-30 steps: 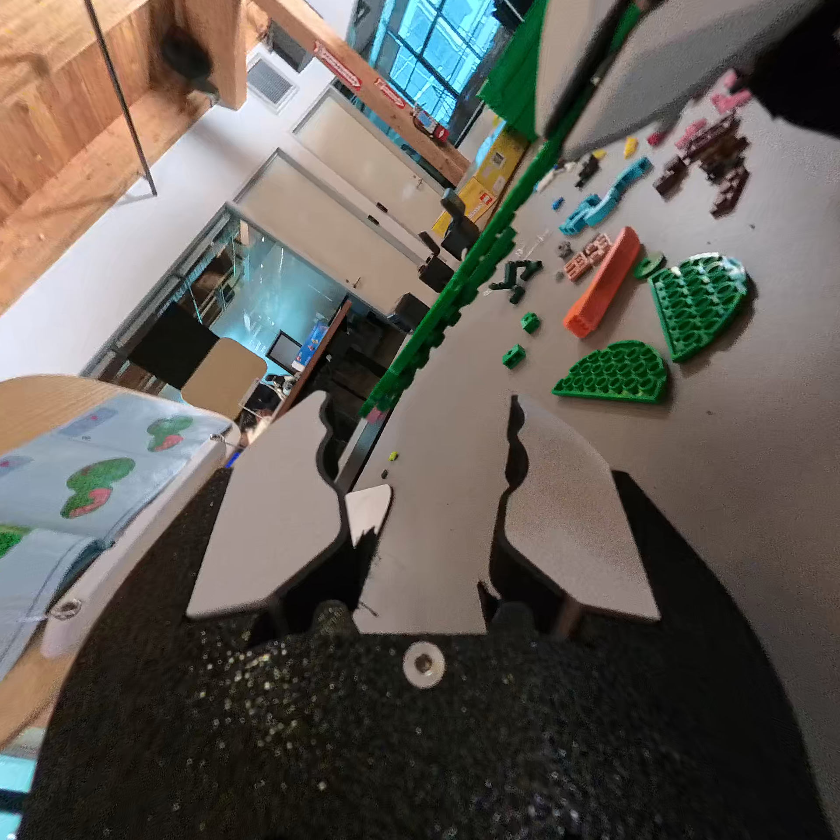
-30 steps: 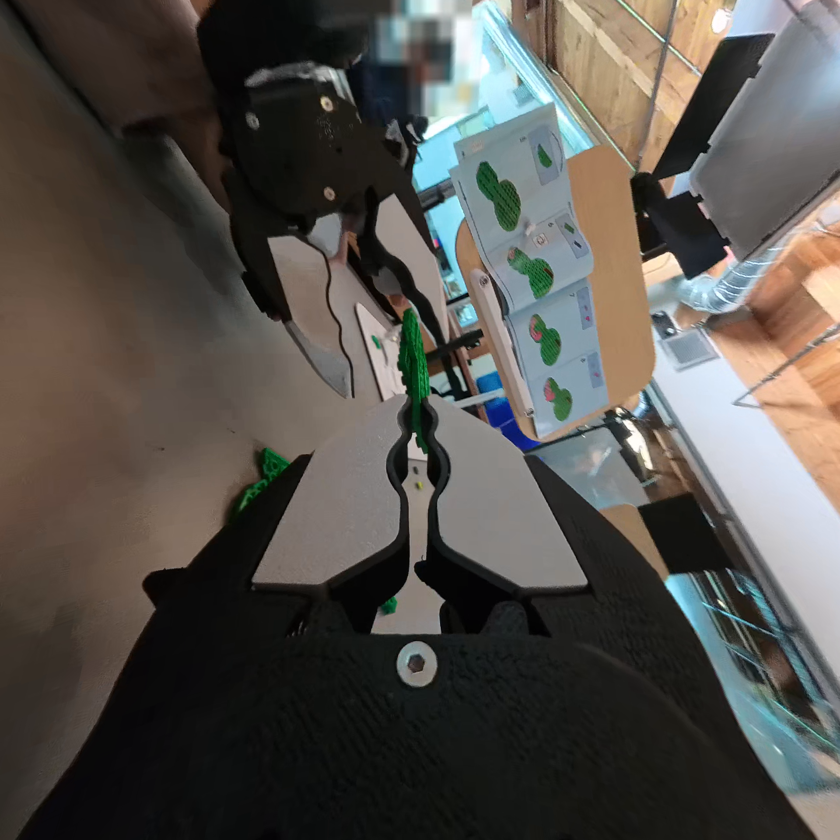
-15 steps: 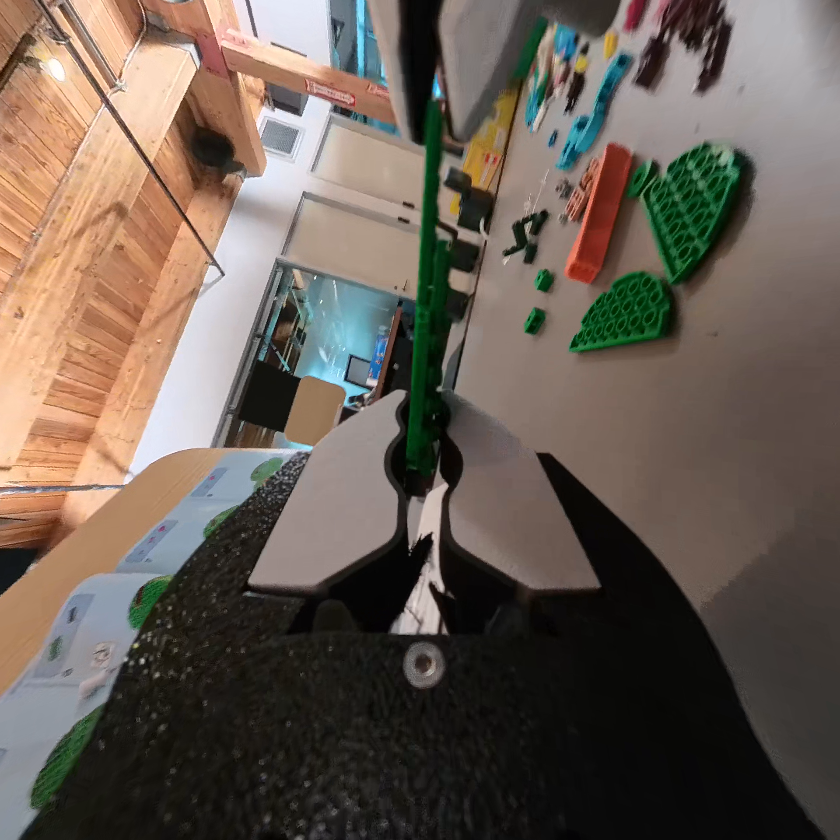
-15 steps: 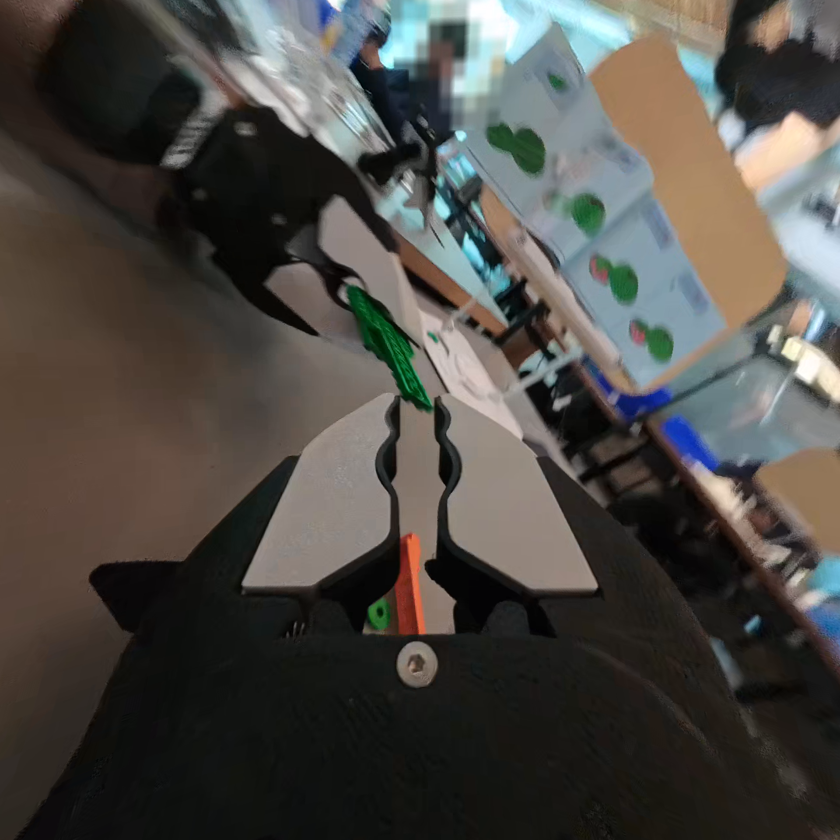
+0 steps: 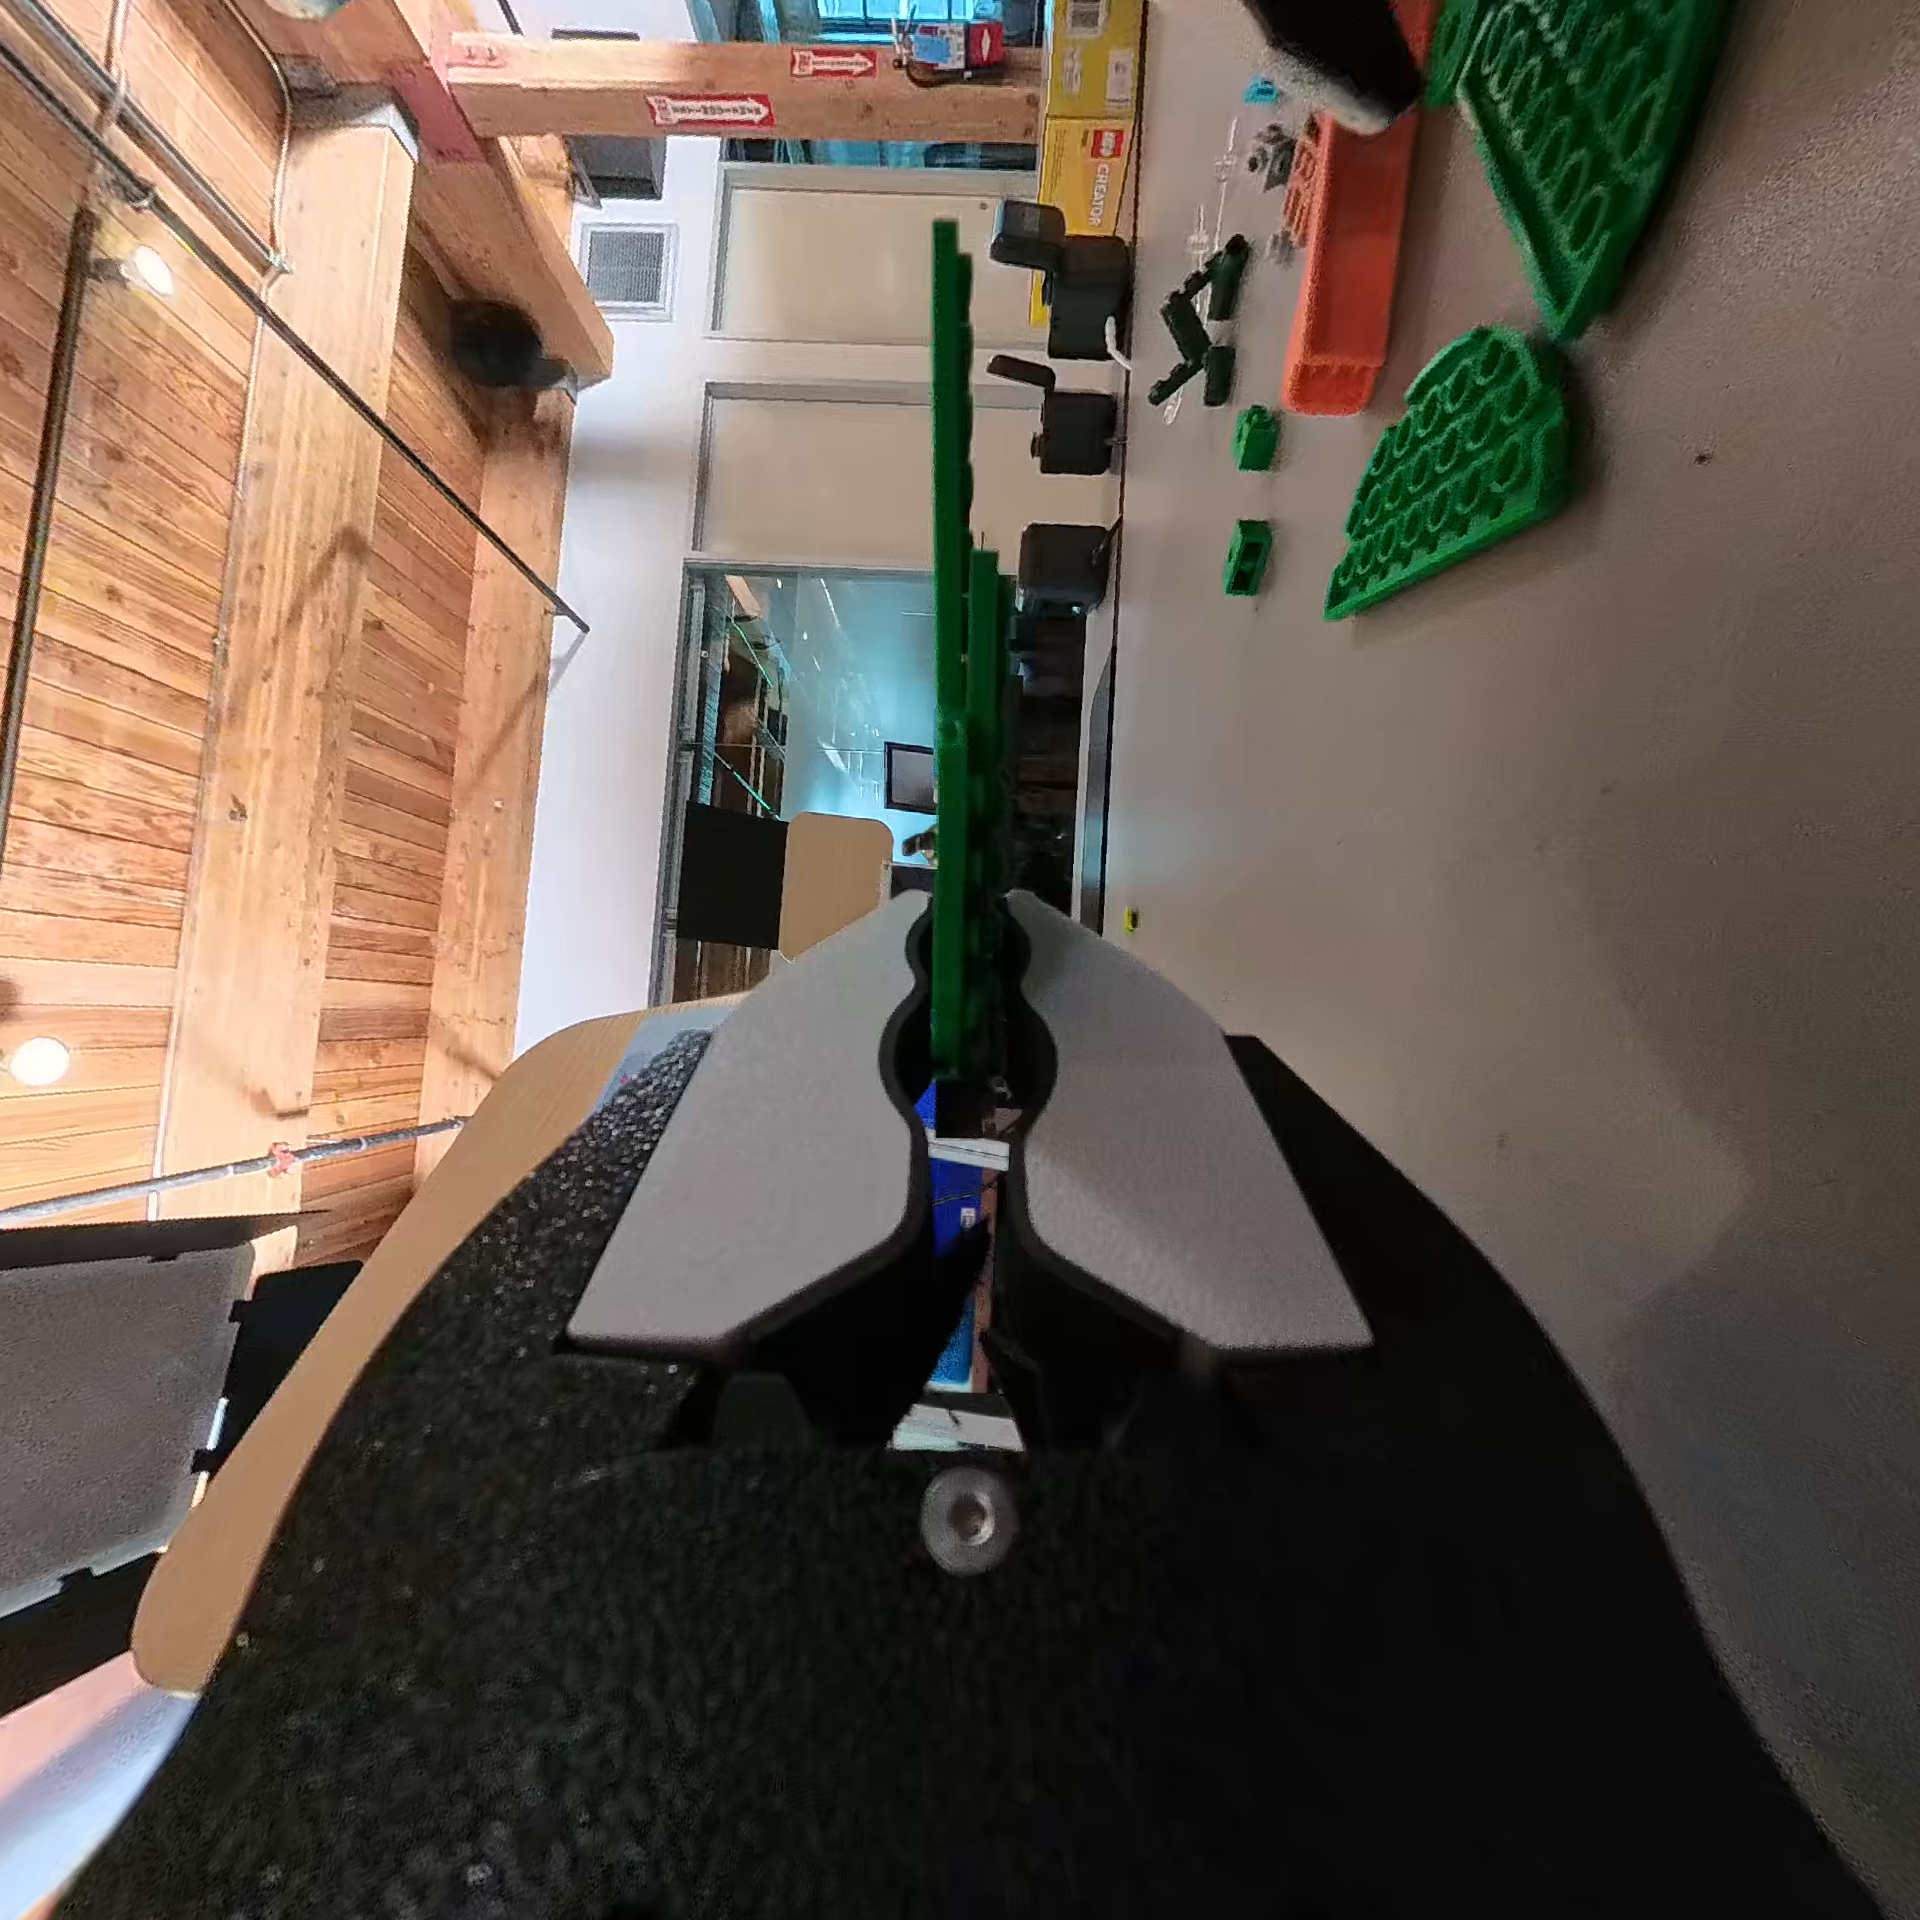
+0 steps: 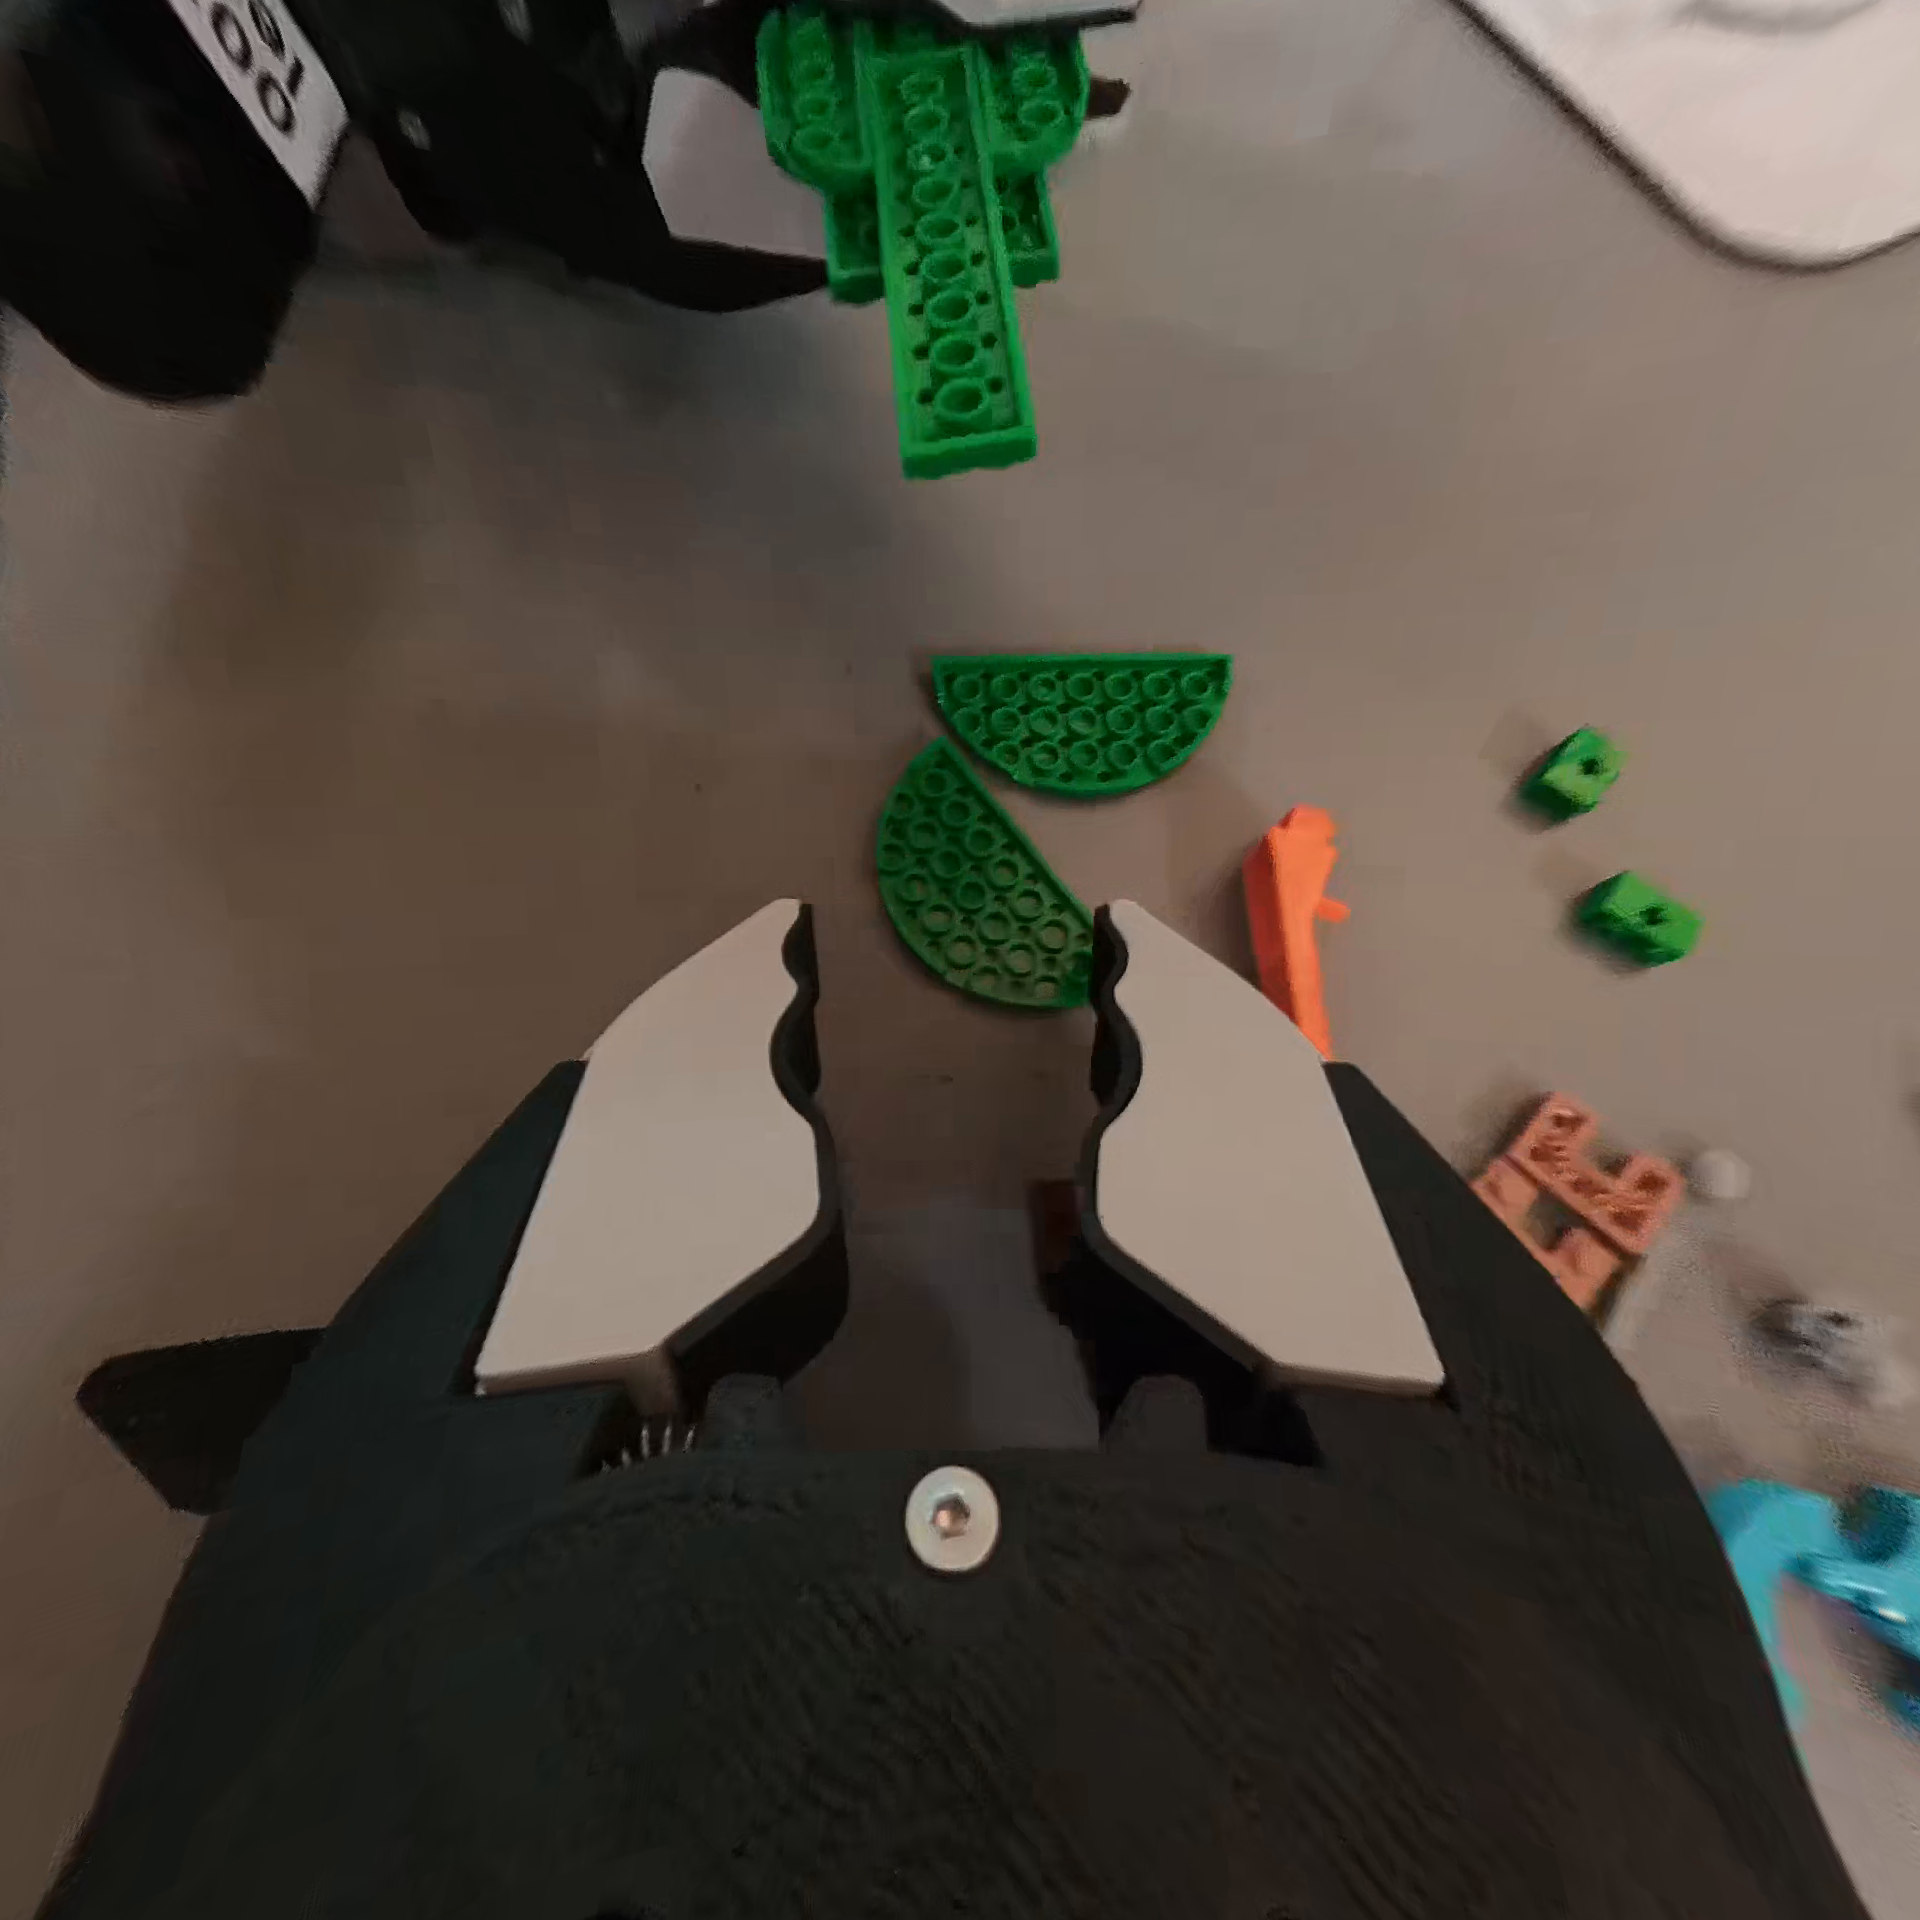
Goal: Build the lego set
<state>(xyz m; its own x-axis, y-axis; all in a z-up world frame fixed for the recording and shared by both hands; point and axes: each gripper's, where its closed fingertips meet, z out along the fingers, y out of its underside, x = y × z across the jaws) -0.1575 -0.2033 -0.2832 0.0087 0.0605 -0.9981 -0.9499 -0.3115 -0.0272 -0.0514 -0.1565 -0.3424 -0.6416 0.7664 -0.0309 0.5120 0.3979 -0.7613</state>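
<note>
The left gripper [image 5: 966,935] clenches a flat green plate assembly [image 5: 961,644] edge-on, aloft above the grey table [image 5: 1558,935]; its far end is partly hidden. The right gripper [image 6: 951,935] hangs released over a green half-round plate [image 6: 971,883], one corner hidden behind a fingertip [image 6: 1127,935]. Blurred pieces sit at right.

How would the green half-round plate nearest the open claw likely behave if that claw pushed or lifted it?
The half-round plate looks thin and rigid, so it would probably slide flat across the smooth table rather than bend. Lying flush, its low edge may be hard for the right claw to catch.
</note>
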